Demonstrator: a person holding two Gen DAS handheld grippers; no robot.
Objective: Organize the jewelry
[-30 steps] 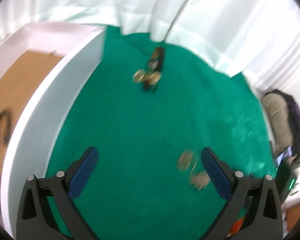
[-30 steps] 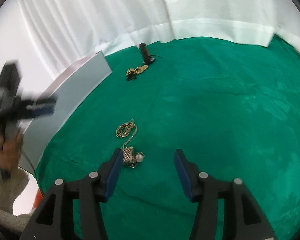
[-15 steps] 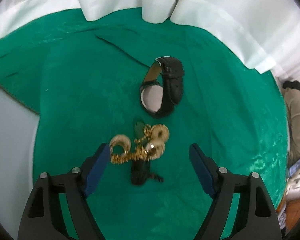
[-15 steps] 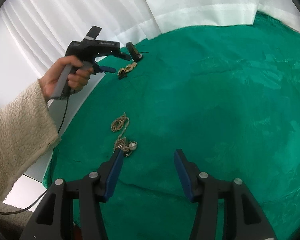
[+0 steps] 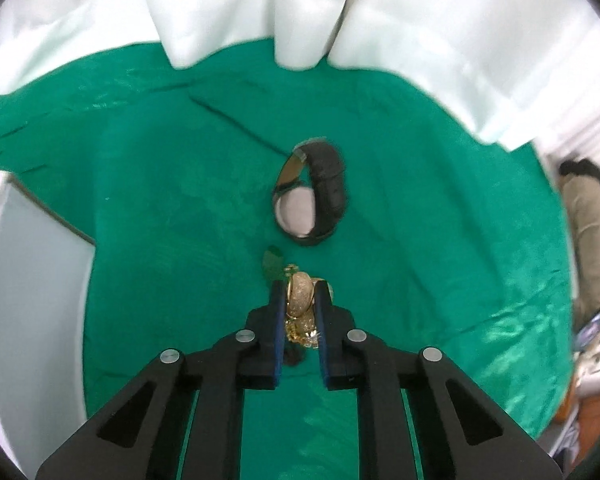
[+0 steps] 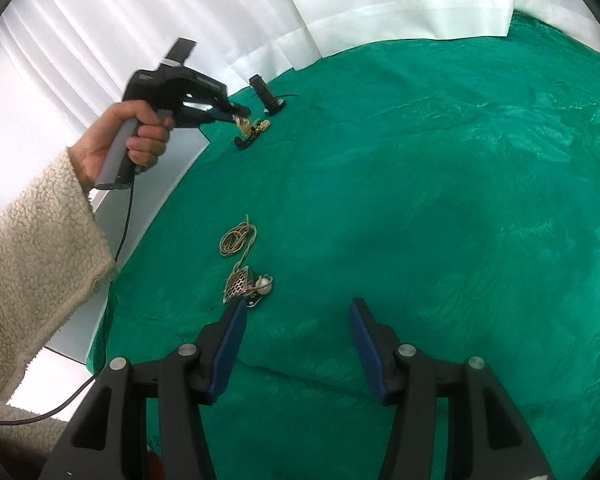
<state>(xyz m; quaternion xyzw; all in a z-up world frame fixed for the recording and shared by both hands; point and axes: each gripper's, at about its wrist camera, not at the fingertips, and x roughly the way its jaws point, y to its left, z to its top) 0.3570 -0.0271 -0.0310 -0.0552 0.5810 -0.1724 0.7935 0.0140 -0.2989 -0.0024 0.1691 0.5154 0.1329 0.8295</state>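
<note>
My left gripper [image 5: 299, 294] is shut on a gold chain bracelet with round discs [image 5: 300, 300], on the green cloth. Beyond it lies a black-strapped watch [image 5: 314, 196]. The right wrist view shows the left gripper [image 6: 236, 114] far off at the gold bracelet [image 6: 254, 128], with the watch [image 6: 266, 94] behind. My right gripper [image 6: 296, 320] is open and empty above the cloth. A thin gold necklace with a lattice pendant and a pearl [image 6: 244, 268] lies just beyond its left finger [image 6: 230, 334].
A white box wall [image 5: 32, 280] stands at the left; it also shows in the right wrist view [image 6: 152, 184]. White curtains [image 5: 260, 8] hang behind the table. The green cloth [image 6: 440, 200] spreads to the right.
My left gripper has swung to the gold bracelet, come down on it and shut on it. The right gripper has stayed open near the necklace.
</note>
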